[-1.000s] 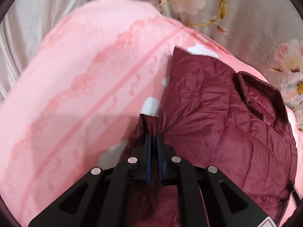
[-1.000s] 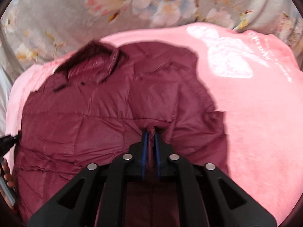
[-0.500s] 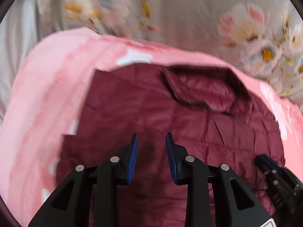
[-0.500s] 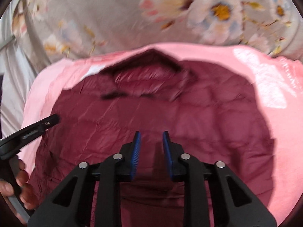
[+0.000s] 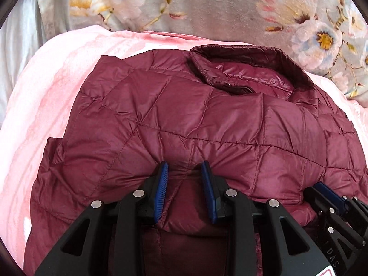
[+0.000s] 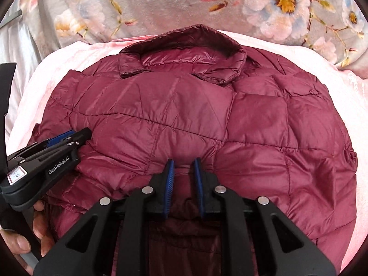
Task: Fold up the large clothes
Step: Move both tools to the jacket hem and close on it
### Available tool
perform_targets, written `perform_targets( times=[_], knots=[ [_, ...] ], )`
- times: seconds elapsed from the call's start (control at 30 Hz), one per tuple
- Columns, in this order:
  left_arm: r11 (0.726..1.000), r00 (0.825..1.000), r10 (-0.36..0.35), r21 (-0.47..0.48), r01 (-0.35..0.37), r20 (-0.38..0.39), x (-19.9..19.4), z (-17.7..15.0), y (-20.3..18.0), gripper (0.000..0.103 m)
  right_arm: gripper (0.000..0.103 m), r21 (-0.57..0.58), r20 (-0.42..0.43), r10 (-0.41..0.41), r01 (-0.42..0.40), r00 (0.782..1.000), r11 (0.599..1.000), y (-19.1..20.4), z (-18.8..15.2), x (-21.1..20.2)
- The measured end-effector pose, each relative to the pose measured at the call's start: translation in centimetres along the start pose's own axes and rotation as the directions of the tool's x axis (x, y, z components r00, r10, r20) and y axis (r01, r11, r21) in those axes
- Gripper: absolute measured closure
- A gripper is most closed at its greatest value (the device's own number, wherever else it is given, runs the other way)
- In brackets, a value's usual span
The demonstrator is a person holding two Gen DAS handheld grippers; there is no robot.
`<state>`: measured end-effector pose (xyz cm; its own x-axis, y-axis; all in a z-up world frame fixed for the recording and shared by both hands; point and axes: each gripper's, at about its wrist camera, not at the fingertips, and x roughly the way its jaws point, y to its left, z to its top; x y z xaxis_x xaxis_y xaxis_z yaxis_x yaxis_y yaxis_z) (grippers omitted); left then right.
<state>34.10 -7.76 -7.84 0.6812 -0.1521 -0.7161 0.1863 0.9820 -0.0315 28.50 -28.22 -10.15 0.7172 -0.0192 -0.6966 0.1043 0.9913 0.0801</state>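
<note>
A maroon quilted puffer jacket (image 5: 195, 119) lies spread on a pink blanket (image 5: 46, 96) on a bed, with a grey floral bedcover (image 5: 218, 7) beyond it. The jacket's collar (image 5: 241, 69) points away from the cameras, toward the floral cover, and its near edge is doubled over toward the tongs. Folded like this, its long axis runs left to right across both views.

From the left: the left tongs (image 5: 185, 172) sit over the near folded edge of the jacket, to the left of its middle. Their blue-padded jaws stand apart, with a puff of fabric bulging up between them; the pads do not look pressed on it. In the right wrist view these tongs (image 6: 69, 138) reach in from the left edge, and a hand (image 6: 25, 237) shows beneath them.

Further right, the right tongs (image 6: 184, 168) rest at the near fold by the jacket's middle, jaws a little apart with a ridge of fabric between them, not clamped. In the left wrist view they (image 5: 326, 191) show at the lower right.

A second ago both tongs were pinched shut on jacket fabric and the jacket sat skewed, collar off to one side. Now the left jaws have just opened, the right jaws stand parted too, and the jacket lies squarely across the blanket.
</note>
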Motion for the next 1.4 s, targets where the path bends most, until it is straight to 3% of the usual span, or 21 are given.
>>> perform_targets(
  times=[0.23, 0.4, 0.53, 0.63, 0.7, 0.8, 0.87, 0.93, 1.07, 1.13, 1.2, 1.23, 1.27, 1.3, 1.33, 1.4],
  knots=[
    [0.999, 1.000, 0.025, 0.021, -0.025, 0.002, 0.0, -0.1, -0.3, 0.074, 0.086, 0.014, 0.001, 0.011, -0.011, 1.000, 1.000, -0.3, 0.0, 0.0],
    [1.000, 1.000, -0.001, 0.006, 0.001, 0.002, -0.3, -0.1, -0.1, 0.069, 0.085, 0.031, -0.002, 0.027, -0.027, 1.000, 0.999, -0.5, -0.3, -0.3],
    [0.993, 0.992, -0.114, -0.031, 0.113, -0.044, -1.1, 0.7, 1.0, 0.057, 0.075, 0.050, -0.023, 0.101, -0.099, 0.995, 0.994, -1.5, -0.2, -1.2],
    [0.967, 0.971, -0.235, -0.111, 0.228, -0.052, -2.4, 3.3, 2.7, 0.049, 0.053, 0.131, -0.016, 0.195, -0.191, 0.981, 0.973, -3.1, 0.7, -2.3],
    [0.940, 0.954, -0.298, -0.181, 0.288, -0.026, -2.7, 5.7, 3.8, 0.042, 0.050, 0.215, 0.017, 0.256, -0.253, 0.967, 0.943, -4.7, 2.2, -2.7],
    [0.897, 0.929, -0.369, -0.274, 0.348, -0.027, -1.1, 9.2, 4.7, 0.042, 0.049, 0.390, 0.093, 0.354, -0.362, 0.930, 0.847, -7.9, 4.9, -2.0],
    [0.893, 0.931, -0.360, -0.315, 0.321, -0.070, 0.9, 10.7, 4.6, 0.042, 0.048, 0.475, 0.131, 0.389, -0.402, 0.912, 0.783, -9.5, 6.1, -0.8],
    [0.876, 0.916, -0.386, -0.356, 0.325, -0.114, 3.3, 11.4, 4.4, 0.042, 0.048, 0.536, 0.139, 0.405, -0.413, 0.904, 0.736, -10.6, 7.0, 0.8],
    [0.810, 0.868, -0.469, -0.471, 0.350, -0.162, 7.4, 11.3, 4.2, 0.042, 0.048, 0.621, 0.127, 0.431, -0.410, 0.893, 0.668, -11.3, 7.8, 4.1],
    [0.806, 0.862, -0.478, -0.474, 0.355, -0.167, 8.2, 11.3, 3.8, 0.042, 0.050, 0.640, 0.134, 0.433, -0.411, 0.891, 0.649, -11.2, 7.9, 5.1],
    [0.817, 0.867, -0.468, -0.457, 0.351, -0.171, 8.6, 11.1, 3.3, 0.045, 0.069, 0.639, 0.122, 0.424, -0.398, 0.897, 0.658, -11.0, 8.1, 5.7],
    [0.835, 0.874, -0.449, -0.435, 0.338, -0.183, 8.8, 11.1, 2.9, 0.055, 0.076, 0.631, 0.109, 0.419, -0.389, 0.901, 0.671, -10.7, 8.2, 6.1],
    [0.845, 0.878, -0.439, -0.420, 0.330, -0.192, 8.8, 11.2, 2.7, 0.064, 0.090, 0.620, 0.093, 0.410, -0.375, 0.907, 0.689, -10.5, 8.3, 6.3],
    [0.859, 0.881, -0.425, -0.398, 0.322, -0.206, 9.0, 11.2, 2.4, 0.084, 0.092, 0.602, 0.081, 0.399, -0.364, 0.914, 0.711, -10.3, 8.4, 6.4],
    [0.873, 0.883, -0.414, -0.371, 0.316, -0.222, 9.1, 11.1, 2.0, 0.093, 0.093, 0.578, 0.076, 0.385, -0.355, 0.920, 0.735, -10.1, 8.4, 6.1],
    [0.894, 0.896, -0.387, -0.327, 0.307, -0.215, 8.7, 10.8, 1.7, 0.094, 0.094, 0.506, 0.059, 0.337, -0.319, 0.940, 0.802, -9.4, 8.6, 5.5]
  ],
)
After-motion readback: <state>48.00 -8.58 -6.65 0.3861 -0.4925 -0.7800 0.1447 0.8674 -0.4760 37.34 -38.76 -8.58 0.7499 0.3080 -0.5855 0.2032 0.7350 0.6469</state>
